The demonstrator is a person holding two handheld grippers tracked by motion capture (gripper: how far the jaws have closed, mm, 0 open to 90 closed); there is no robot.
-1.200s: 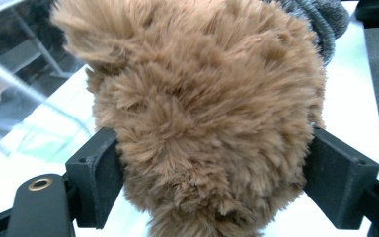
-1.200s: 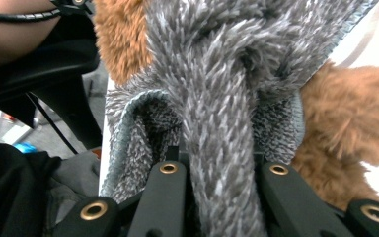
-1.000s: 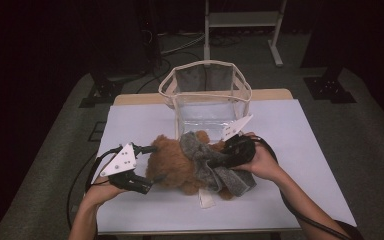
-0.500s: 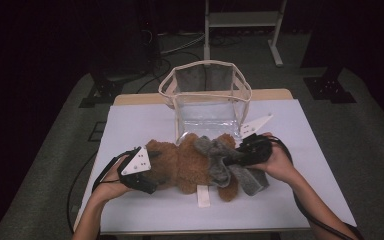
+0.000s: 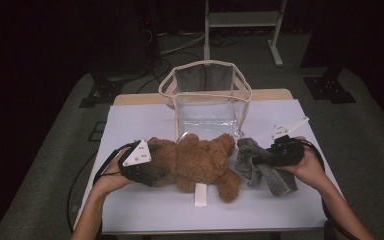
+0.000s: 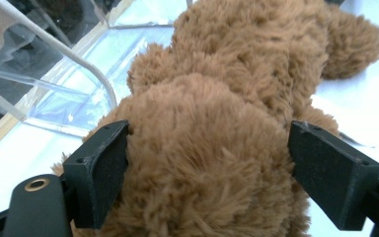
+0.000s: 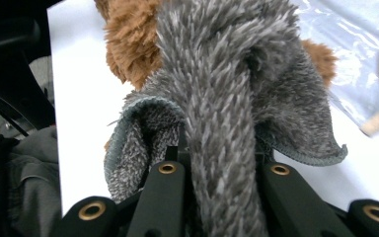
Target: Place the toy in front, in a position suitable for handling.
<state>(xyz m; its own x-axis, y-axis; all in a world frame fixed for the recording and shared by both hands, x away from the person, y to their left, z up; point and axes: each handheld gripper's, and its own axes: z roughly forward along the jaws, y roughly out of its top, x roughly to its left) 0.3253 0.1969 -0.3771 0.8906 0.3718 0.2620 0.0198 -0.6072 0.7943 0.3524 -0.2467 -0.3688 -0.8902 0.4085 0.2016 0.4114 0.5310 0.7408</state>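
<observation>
Here, teddy bear's (image 5: 200,162) white tag (image 5: 200,194) reads blank.

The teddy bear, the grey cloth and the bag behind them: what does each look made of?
Teddy bear: brown plush, long shaggy pile. Grey cloth: fuzzy knit or fleece, by its flecked fibres and stitched hem. Bag: glossy clear plastic, probably vinyl, with beige fabric-like edging; the floor shows through it.

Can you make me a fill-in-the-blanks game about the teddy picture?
1. The left tool holds the brown ____.
2. The right tool pinches a fuzzy cloth coloured ____.
3. Behind the bear stands a see-through ____.
4. Everything sits on a ____ table.

Missing words: bear; grey; bag; white
</observation>
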